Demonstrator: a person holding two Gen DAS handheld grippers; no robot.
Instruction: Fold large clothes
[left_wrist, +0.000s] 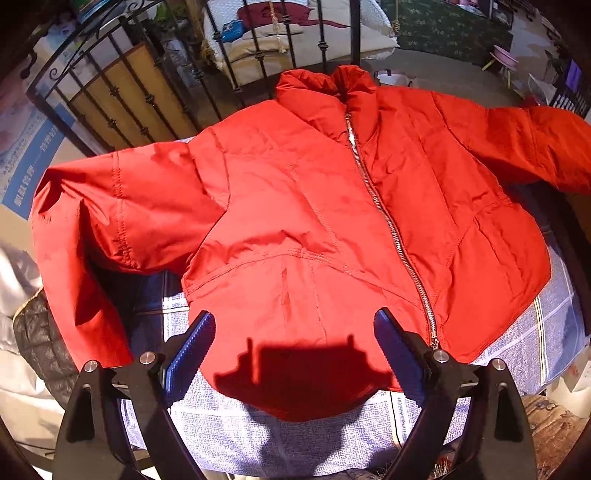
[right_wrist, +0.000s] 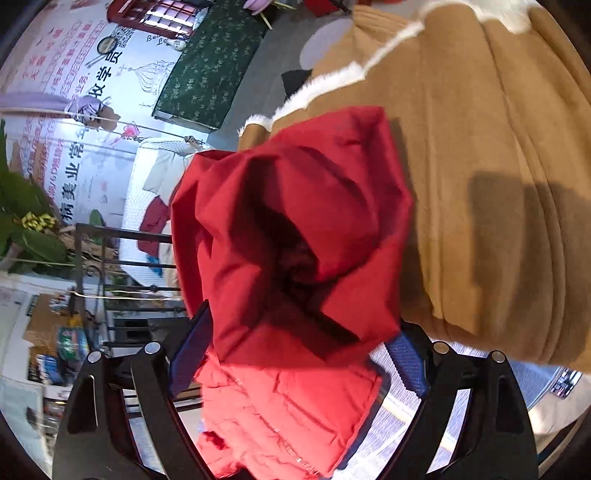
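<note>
Both grippers gape wide: left gripper (left_wrist: 294, 345) over the red jacket's (left_wrist: 314, 206) hem, right gripper (right_wrist: 301, 345) around its sleeve (right_wrist: 291, 236), unpinched.

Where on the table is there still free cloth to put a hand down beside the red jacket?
Bare patches of blue patterned cloth lie below the red jacket hem, and at the right edge beside the hem corner. Elsewhere the jacket fills the table. A tan coat crowds the right sleeve end.

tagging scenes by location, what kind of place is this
Probably a shop or public indoor space rather than a home: a large printed wall banner with Chinese lettering, a black wrought-iron railing, and a white cushioned swing seat beyond it.
</note>
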